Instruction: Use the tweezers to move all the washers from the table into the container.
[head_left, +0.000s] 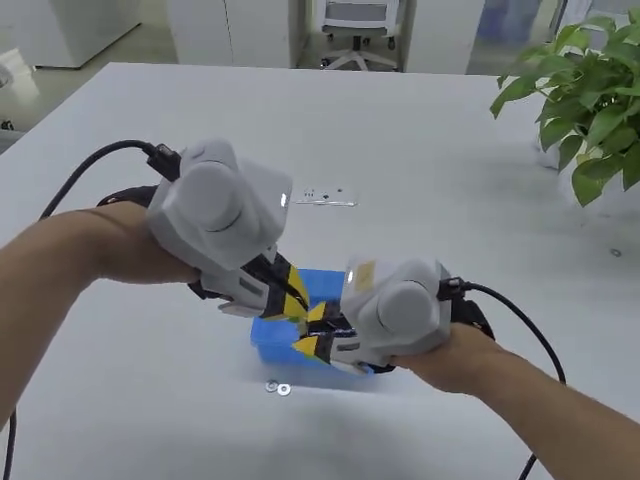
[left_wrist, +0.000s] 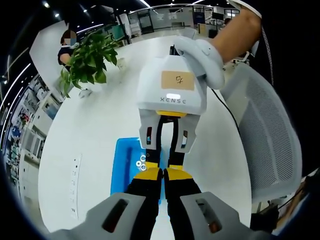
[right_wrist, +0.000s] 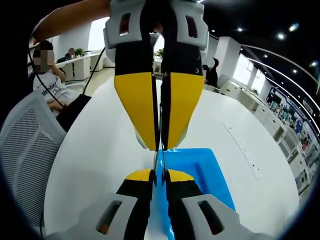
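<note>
Counted: two grippers, one pair of tweezers, one blue container, one potted plant.

The left gripper (head_left: 292, 300) and right gripper (head_left: 322, 338) met tip to tip over the container (head_left: 266, 338). The tweezers (right_wrist: 159, 161) showed edge-on as a thin strip, and both jaw pairs were closed on it.

Two washers (head_left: 278, 387) lay side by side on the table (head_left: 400, 140), just off the container's near edge. The left gripper view showed a small cluster inside the container, count unclear.

Open tabletop stretched on every side. The potted plant (head_left: 590, 100) stood well apart at the right edge.

Office — swivel chair (head_left: 357, 25), potted plant (head_left: 590, 100)
</note>
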